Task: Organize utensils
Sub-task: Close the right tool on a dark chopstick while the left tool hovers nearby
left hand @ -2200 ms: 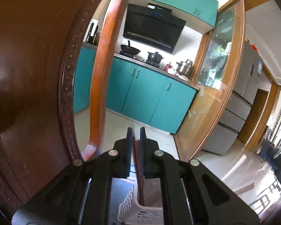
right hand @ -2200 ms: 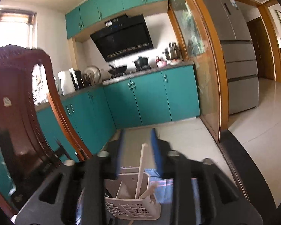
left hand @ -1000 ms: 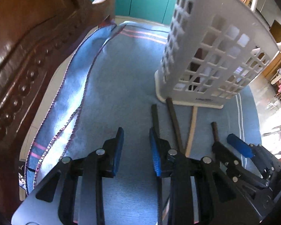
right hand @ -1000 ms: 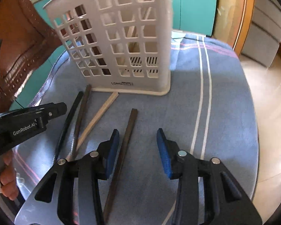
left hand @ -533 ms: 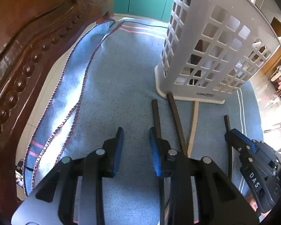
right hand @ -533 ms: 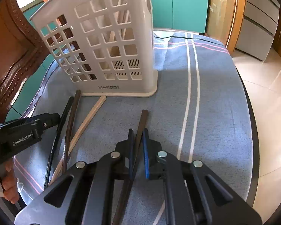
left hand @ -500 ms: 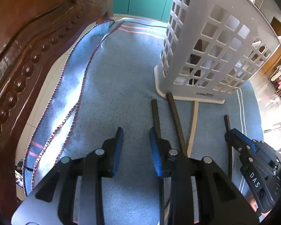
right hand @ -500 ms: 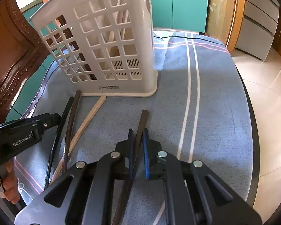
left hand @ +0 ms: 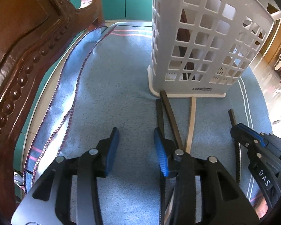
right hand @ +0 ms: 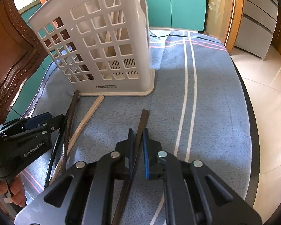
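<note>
The left claw has just been opening, its jaws now wider apart than half a second ago over bare blue cloth, nothing between them. The right claw is unchanged, clamped on a dark chopstick, slim and square-edged, lying at 6 o'clock of the white slotted utensil basket. Three more chopsticks, one pale wood, lie left of it.

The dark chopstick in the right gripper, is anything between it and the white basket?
Nothing visible. The right gripper is shut on the dark chopstick, and only bare blue cloth lies between its tip and the white basket, which stands upright.
</note>
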`<state>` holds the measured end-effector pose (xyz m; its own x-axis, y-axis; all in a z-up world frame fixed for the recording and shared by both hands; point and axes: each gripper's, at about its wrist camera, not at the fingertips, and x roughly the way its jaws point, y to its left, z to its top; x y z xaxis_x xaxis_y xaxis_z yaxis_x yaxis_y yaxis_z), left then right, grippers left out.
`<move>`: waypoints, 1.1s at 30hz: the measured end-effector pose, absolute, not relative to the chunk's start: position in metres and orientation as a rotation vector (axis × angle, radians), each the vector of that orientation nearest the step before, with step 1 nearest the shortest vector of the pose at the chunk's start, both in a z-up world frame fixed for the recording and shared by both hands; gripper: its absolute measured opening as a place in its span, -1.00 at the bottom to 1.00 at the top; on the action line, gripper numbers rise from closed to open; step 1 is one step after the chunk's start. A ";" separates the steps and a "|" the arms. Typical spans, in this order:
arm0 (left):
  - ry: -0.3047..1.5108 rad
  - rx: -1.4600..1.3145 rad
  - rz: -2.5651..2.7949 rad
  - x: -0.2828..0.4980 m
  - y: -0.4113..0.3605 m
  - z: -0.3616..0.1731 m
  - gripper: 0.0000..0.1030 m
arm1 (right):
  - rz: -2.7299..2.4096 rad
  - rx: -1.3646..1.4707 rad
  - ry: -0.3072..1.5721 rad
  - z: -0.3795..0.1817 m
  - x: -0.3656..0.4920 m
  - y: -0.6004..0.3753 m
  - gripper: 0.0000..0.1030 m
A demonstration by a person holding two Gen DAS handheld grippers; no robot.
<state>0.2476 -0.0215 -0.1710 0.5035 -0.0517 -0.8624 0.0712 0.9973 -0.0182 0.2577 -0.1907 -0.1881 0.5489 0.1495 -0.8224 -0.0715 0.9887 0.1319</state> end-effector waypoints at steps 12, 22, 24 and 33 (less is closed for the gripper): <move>1.032 0.031 -0.075 0.242 -0.025 -0.170 -0.25 | 0.131 0.086 0.973 -0.190 0.257 -0.190 -0.80; 1.029 0.035 -0.076 0.242 -0.025 -0.170 -0.25 | 0.129 0.073 0.955 -0.191 0.255 -0.190 -0.80; 1.028 0.036 -0.077 0.243 -0.024 -0.170 -0.25 | 0.126 0.070 0.952 -0.191 0.256 -0.189 -0.80; 1.025 0.039 -0.076 0.243 -0.024 -0.169 -0.25 | 0.122 0.060 0.948 -0.191 0.256 -0.187 -0.80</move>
<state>0.2427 -0.0241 -0.1694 0.5169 -0.0448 -0.8549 0.0810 0.9967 -0.0033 0.2557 -0.1870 -0.1914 0.5768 0.1304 -0.8064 -0.0779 0.9915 0.1046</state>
